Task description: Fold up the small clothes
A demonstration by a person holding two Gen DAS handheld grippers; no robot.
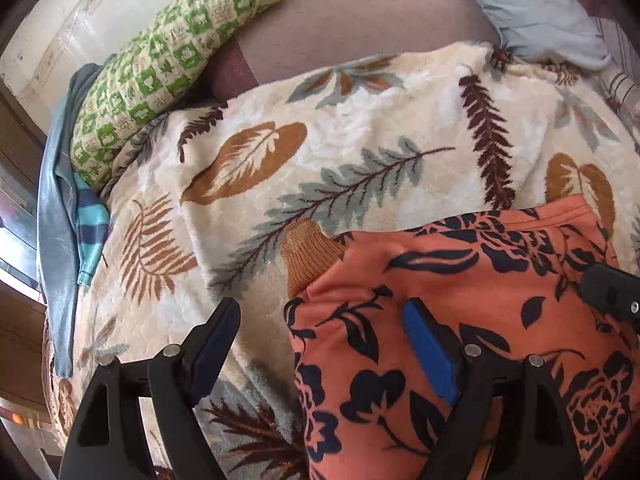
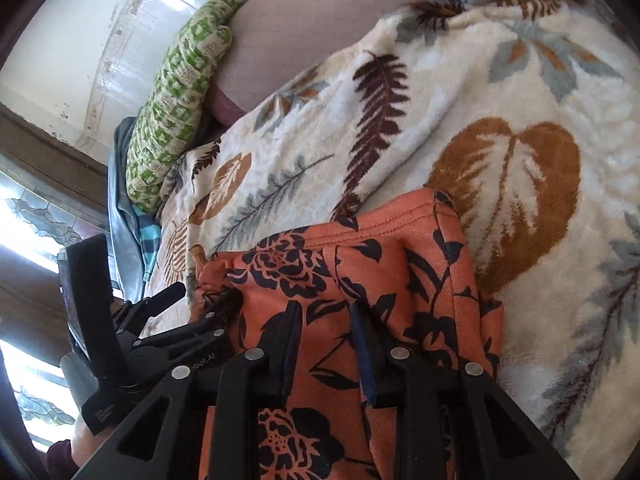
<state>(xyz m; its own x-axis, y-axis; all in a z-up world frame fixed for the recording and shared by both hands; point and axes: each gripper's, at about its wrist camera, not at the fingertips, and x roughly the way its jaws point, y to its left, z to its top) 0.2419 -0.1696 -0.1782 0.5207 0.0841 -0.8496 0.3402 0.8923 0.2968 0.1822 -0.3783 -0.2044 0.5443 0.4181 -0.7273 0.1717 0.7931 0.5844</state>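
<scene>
On the leaf-print blanket (image 1: 360, 128), the orange floral garment (image 1: 460, 288) lies partly doubled over, a brown knit piece (image 1: 308, 252) poking from under its edge; my left gripper (image 1: 320, 340) hangs wide open astride that edge, gripping nothing; my right gripper (image 2: 326, 344) stands narrowed over the cloth, though I cannot tell if it pinches; folding looks begun, not finished; blue clothes (image 1: 60, 208) wait beyond the blanket.
</scene>
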